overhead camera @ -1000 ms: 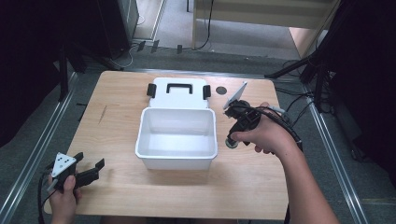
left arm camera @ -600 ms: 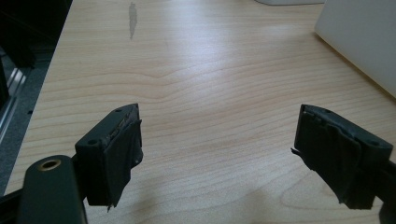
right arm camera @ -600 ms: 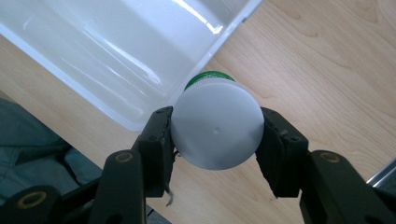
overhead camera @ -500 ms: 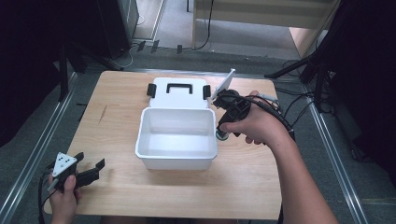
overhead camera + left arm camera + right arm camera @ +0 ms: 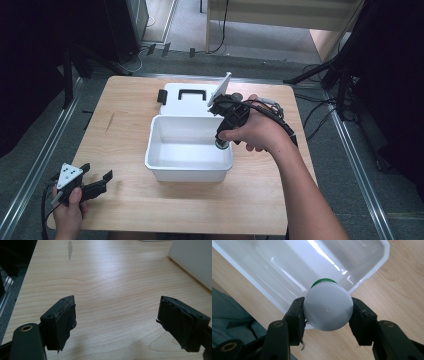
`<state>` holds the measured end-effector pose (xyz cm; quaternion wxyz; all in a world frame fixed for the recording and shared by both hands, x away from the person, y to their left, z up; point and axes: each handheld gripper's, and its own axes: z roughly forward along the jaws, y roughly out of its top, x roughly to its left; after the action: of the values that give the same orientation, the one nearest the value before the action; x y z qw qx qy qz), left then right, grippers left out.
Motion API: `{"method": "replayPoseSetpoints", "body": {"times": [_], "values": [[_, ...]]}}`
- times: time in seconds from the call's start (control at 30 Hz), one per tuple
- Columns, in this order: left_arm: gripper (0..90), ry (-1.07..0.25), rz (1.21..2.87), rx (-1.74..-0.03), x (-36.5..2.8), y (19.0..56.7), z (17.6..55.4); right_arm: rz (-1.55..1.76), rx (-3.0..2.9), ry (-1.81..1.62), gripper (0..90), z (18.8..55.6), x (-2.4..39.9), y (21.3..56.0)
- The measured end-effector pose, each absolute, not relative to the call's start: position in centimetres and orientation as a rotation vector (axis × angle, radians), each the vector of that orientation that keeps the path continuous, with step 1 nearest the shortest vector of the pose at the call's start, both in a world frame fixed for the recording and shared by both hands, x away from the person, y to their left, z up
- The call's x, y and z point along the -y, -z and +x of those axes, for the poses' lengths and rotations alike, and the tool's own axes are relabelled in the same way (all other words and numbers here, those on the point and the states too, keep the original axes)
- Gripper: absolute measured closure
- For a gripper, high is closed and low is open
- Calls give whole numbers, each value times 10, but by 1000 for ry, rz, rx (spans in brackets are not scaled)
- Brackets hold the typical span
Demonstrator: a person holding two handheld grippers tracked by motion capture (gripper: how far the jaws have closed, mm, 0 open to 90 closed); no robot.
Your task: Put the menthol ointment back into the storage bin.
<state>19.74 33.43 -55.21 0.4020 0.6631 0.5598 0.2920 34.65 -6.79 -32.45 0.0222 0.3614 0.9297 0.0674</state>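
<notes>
A white-capped bottle with a green band (image 5: 327, 307) is clamped between the jaws of my right gripper (image 5: 326, 312), cap toward the camera. It hangs over the right rim of the open white plastic bin (image 5: 186, 145) (image 5: 317, 262). From above, the right gripper (image 5: 223, 142) points down at the bin's right edge, held by a hand. My left gripper (image 5: 95, 186) rests at the table's front left corner, jaws wide apart over bare wood (image 5: 116, 312) with nothing between them.
The bin's white lid (image 5: 187, 98) with a black handle lies flat behind the bin. The wooden table (image 5: 125, 120) has bare room left and front. Metal rails run along both sides; cables trail at the right.
My right gripper has carried the bottle leftward and forward, from the table's right side to over the bin's right rim. The left gripper has stayed put.
</notes>
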Motion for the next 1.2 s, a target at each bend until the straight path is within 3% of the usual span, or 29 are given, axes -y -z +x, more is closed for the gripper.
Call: {"method": "replayPoseSetpoints", "body": {"times": [1.2], "values": [[160, -749, 1696, -1408, -332, 552, 198, 844, -2982, -101, 510, 355, 39, 424]]}}
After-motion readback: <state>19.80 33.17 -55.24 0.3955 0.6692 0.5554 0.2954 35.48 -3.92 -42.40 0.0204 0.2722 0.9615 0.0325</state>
